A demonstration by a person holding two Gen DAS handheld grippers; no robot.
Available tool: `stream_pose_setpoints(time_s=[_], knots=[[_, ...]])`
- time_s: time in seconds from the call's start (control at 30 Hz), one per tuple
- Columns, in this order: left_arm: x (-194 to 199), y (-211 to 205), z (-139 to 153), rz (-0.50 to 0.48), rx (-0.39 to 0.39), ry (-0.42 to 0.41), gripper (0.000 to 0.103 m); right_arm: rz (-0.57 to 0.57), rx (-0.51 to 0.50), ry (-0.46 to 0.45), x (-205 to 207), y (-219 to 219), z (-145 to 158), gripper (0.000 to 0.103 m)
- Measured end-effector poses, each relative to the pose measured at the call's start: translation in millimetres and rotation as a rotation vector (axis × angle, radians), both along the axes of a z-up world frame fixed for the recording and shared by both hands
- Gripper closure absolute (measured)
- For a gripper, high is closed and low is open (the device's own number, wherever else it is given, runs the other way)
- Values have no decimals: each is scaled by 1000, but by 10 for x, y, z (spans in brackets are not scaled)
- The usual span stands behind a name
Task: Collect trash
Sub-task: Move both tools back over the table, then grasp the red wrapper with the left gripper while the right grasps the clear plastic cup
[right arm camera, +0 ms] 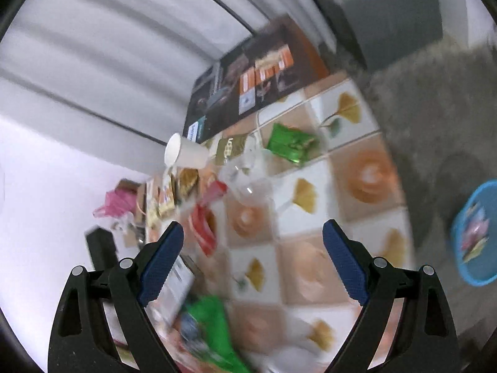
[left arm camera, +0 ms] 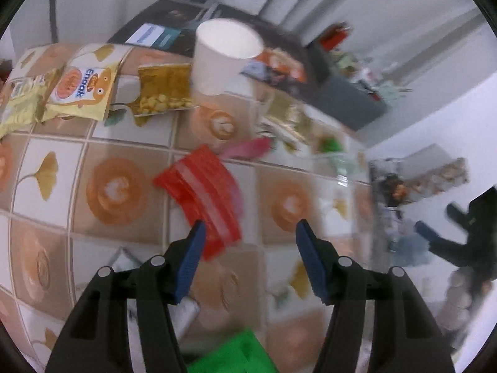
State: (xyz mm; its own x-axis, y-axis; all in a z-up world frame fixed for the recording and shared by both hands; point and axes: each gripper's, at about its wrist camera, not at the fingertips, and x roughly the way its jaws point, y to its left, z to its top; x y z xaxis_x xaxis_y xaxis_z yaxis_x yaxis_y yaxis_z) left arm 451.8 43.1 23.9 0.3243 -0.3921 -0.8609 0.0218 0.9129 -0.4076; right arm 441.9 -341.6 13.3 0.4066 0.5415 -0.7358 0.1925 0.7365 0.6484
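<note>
Hovering over the tiled tablecloth (left arm camera: 56, 143), the left gripper (left arm camera: 250, 228) has its blue fingers (left arm camera: 191, 259) spread wide, nothing between them, pointed at a red wrapper (left arm camera: 202, 192) lying flat just ahead of the left fingertip. It's ribbed, glossy, with pale stripes across it. Beyond it stand a white paper cup (left arm camera: 222, 56) and an Enaak snack packet (left arm camera: 82, 90) further left. The right gripper (right arm camera: 253, 233) is tilted hard over the same cloth, fingers released and apart too, a crumpled green packet (right arm camera: 292, 144) well ahead. A blue bin (right arm camera: 476, 233) sits on the floor, off to the right.
</note>
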Motion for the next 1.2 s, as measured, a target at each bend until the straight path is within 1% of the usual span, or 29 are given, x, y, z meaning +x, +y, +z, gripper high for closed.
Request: stream_pose_setpoints(time_s=[0.07, 0.17, 0.23, 0.4, 0.43, 0.5, 0.53, 0.6, 0.67, 0.7, 0.77, 0.83, 0.9, 1.0, 1.07, 1.2], knots=[[124, -26, -110, 12, 39, 21, 45, -30, 34, 59, 261, 99, -127, 16], [295, -58, -299, 25, 92, 52, 45, -68, 53, 118, 526, 232, -256, 16], [355, -51, -372, 30, 109, 58, 45, -104, 62, 168, 702, 325, -363, 17], [420, -110, -397, -2, 214, 21, 45, -133, -14, 252, 1010, 509, -580, 23], [431, -124, -396, -5, 221, 20, 45, -148, -25, 268, 1049, 513, -626, 27], [436, -140, -407, -15, 251, 16, 45, -161, -59, 285, 1106, 528, -692, 28], [437, -143, -423, -18, 265, 17, 45, -160, -74, 289, 1124, 540, -719, 31], [444, -164, -447, -26, 281, 14, 48, -155, -81, 307, 1122, 541, -770, 35], [450, -186, -457, -31, 298, 9, 51, -145, -74, 319, 1109, 540, -801, 43], [449, -181, -456, -30, 304, 7, 52, -138, -75, 324, 1089, 529, -805, 45], [446, -161, -452, -24, 308, 3, 58, -123, -72, 328, 1054, 522, -828, 53], [424, -147, -444, -21, 309, -3, 61, -104, -62, 334, 994, 495, -850, 59], [395, -126, -436, -25, 310, -12, 63, -86, -58, 337, 914, 474, -852, 63], [359, -80, -425, -25, 300, -20, 68, -44, -60, 325, 796, 448, -825, 73], [343, -57, -417, -21, 296, -22, 72, -16, -62, 317, 687, 417, -796, 82], [308, -9, -385, -14, 280, -34, 77, 24, -52, 300, 525, 358, -758, 91]])
